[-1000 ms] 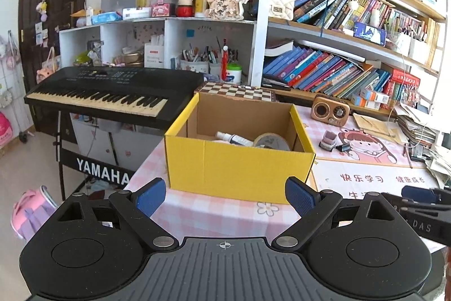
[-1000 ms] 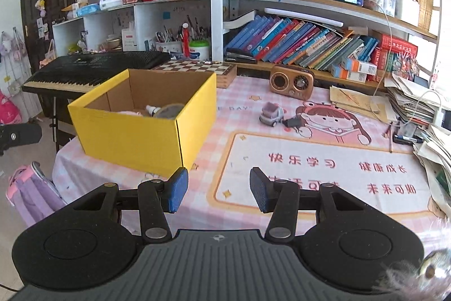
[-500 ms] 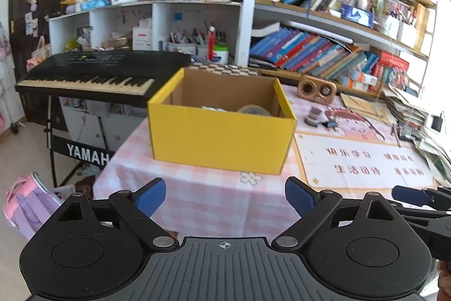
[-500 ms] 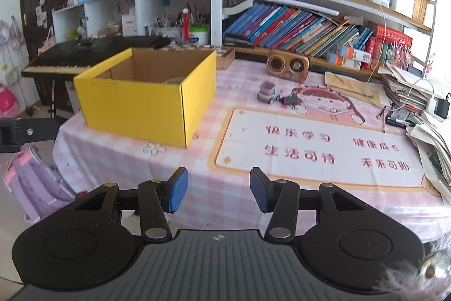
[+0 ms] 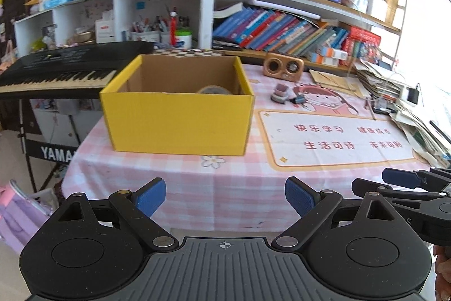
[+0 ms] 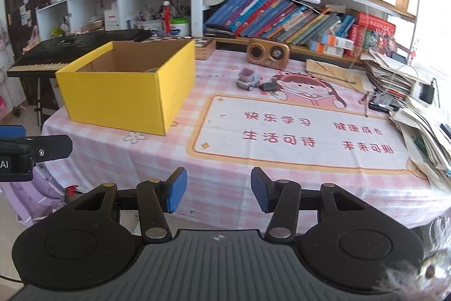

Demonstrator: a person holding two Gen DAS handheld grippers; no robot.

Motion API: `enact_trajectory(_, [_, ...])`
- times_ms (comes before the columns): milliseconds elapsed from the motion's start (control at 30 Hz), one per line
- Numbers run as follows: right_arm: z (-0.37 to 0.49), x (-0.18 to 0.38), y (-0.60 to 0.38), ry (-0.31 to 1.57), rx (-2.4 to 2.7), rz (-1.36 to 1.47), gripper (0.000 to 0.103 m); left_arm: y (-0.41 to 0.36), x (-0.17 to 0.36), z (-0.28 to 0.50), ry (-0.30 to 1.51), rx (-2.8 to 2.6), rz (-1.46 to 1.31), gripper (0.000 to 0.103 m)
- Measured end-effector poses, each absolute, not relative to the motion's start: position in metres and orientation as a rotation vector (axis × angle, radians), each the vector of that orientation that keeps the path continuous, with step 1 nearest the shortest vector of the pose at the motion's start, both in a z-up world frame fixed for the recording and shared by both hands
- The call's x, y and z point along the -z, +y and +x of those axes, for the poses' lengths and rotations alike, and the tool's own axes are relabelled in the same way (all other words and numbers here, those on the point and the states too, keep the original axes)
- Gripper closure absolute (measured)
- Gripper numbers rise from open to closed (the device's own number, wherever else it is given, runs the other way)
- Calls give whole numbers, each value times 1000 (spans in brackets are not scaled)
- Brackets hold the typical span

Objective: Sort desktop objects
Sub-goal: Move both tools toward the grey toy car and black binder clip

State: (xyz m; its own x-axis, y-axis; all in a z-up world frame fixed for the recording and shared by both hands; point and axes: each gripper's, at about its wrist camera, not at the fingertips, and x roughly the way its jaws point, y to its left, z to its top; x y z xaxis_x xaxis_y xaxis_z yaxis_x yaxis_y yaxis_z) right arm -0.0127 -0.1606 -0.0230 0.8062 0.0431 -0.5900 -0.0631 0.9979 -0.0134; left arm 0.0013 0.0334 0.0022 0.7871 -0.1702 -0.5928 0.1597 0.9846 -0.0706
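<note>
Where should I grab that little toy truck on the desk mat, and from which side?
Grip the toy truck across its narrow body, coming from above with the right gripper, whose jaws are open and empty. It sits upright, and a small black adapter crowds its right end, so close on the long sides, I'd judge.

Far left we see a black keyboard (image 5: 64, 66) on its stand beside the table (image 5: 225, 188) with its pink checked cloth. Behind the table we find shelves of leaning books (image 6: 282, 16). A wooden speaker (image 6: 268, 52) sits at the far edge, and a heap of papers (image 6: 422, 131) spreads along the right
</note>
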Motion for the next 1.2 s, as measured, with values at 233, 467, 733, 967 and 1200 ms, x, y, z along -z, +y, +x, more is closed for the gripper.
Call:
enact_trajectory(233, [-16, 27, -180, 648, 22, 2, 55, 14, 1, 8, 655, 248, 8, 9])
enact_trajectory(467, [-17, 29, -200, 660, 69, 9, 55, -7, 4, 20, 666, 303, 16, 9])
enact_trajectory(733, [-7, 28, -226, 669, 127, 17, 54, -37, 6, 39, 671, 378, 31, 9])
enact_trajectory(967, [5, 32, -247, 686, 166, 32, 54, -63, 10, 58, 685, 428, 47, 9])
enact_trajectory(1200, [22, 38, -269, 711, 196, 44, 54, -85, 18, 78, 705, 463, 55, 9])
